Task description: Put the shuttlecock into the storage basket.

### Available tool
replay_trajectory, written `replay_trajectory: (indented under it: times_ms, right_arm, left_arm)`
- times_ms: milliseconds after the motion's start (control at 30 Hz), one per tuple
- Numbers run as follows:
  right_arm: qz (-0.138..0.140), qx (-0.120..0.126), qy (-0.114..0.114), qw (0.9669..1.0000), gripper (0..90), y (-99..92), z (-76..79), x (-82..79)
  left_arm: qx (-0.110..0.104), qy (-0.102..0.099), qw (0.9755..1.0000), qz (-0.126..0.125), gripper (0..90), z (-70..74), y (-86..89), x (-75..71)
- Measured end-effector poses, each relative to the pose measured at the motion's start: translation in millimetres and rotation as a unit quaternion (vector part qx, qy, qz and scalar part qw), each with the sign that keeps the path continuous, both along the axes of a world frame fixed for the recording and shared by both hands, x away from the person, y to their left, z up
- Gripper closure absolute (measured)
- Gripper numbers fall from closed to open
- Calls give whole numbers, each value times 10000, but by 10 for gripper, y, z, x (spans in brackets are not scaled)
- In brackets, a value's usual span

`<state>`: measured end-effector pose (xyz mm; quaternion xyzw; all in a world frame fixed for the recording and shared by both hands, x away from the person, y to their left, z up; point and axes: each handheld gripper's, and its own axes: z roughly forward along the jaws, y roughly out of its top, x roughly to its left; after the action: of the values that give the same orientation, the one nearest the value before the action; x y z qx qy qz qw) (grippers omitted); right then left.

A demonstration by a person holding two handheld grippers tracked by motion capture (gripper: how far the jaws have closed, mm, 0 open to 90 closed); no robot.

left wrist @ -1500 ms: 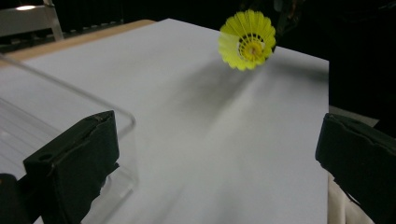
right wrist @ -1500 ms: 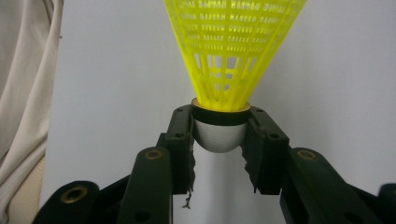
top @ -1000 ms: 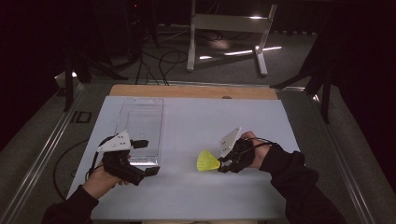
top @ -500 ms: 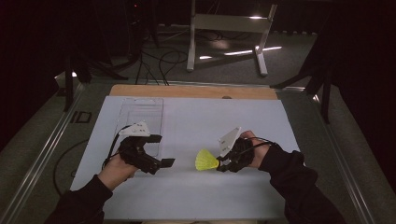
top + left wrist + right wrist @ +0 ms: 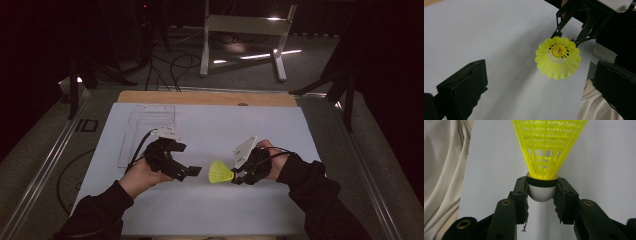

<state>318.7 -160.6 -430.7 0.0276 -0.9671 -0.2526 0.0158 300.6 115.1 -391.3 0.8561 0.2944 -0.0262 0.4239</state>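
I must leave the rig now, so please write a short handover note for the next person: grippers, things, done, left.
Right gripper: shut on the white cork of the yellow shuttlecock, skirt pointing toward the left gripper.
Left gripper: open, empty, aimed at the skirt's open end, not touching it.
Clear plastic box: flat on the white table sheet, behind the left hand.
Done: shuttlecock picked up and held above the sheet.
Left: probably hand it to the left gripper or put it in the box; I cannot tell which.
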Motion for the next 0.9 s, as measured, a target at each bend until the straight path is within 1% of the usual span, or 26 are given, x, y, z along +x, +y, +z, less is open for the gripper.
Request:
replay_trajectory:
  times_ms: [67, 133, 167, 200, 267, 300, 333, 367, 400, 467, 500, 533, 567, 600, 633, 667, 700, 733, 900]
  right_arm:
    - [33, 11, -11, 10000, 655, 7, 0, 3]
    - [31, 10, -1, 10000, 655, 15, -3, -1]
    - [17, -6, 4, 10000, 655, 18, -2, -7]
    - [19, -5, 8, 10000, 655, 20, -3, -7]
    - [37, -9, 13, 10000, 655, 22, -2, -6]
    - [36, -8, 15, 10000, 655, 23, -4, -5]
    - [37, -16, 19, 10000, 655, 23, -4, -4]
    - [40, -19, 12, 10000, 656, 25, -7, -4]
    - [49, -30, 7, 10000, 656, 27, -6, -4]
    - [61, -15, 9, 10000, 655, 30, -6, -4]
    - [54, -25, 11, 10000, 656, 32, -7, -6]
    - [62, -35, 6, 10000, 655, 35, -6, -5]
    - [71, -31, 4, 10000, 655, 38, -6, -5]
    - [77, -26, 24, 10000, 656, 41, -6, -8]
    - [76, -19, 27, 10000, 655, 46, -2, -10]
    - [76, -19, 27, 10000, 655, 46, -2, -10]
    - [85, -20, 36, 10000, 655, 47, -2, -10]
    - [96, -16, 19, 10000, 656, 49, -2, -8]
    - [116, 19, 34, 9999, 656, 51, 1, -8]
  left_arm:
    - [68, 71, 10000, -17, 24, -4, -49, 15]
    - [165, 230, 9996, 14, 50, -21, -91, 46]
    - [177, 302, 9994, 24, 57, -32, -108, 58]
    - [230, 363, 9991, 27, 90, -43, -121, 74]
    - [407, 461, 9981, 69, 161, -69, -158, 99]
    - [440, 521, 9976, 79, 161, -81, -174, 113]
    - [487, 587, 9971, 10, 182, -89, -190, 128]
    - [511, 660, 9965, -17, 213, -95, -209, 137]
    - [522, 693, 9962, 12, 226, -99, -226, 142]
    - [528, 786, 9955, -7, 282, -105, -255, 163]
    - [547, 825, 9951, -20, 285, -107, -268, 173]
    - [606, 835, 9946, -52, 307, -108, -285, 181]
    - [626, 813, 9947, -39, 313, -107, -304, 183]
    - [621, 853, 9944, -98, 320, -105, -316, 193]
    - [660, 854, 9941, -122, 348, -105, -333, 197]
    - [690, 843, 9940, -137, 348, -104, -350, 201]
    - [683, 903, 9934, -200, 351, -107, -361, 215]
    - [692, 917, 9932, -197, 374, -109, -373, 223]
    - [705, 994, 9923, -220, 421, -163, -426, 265]
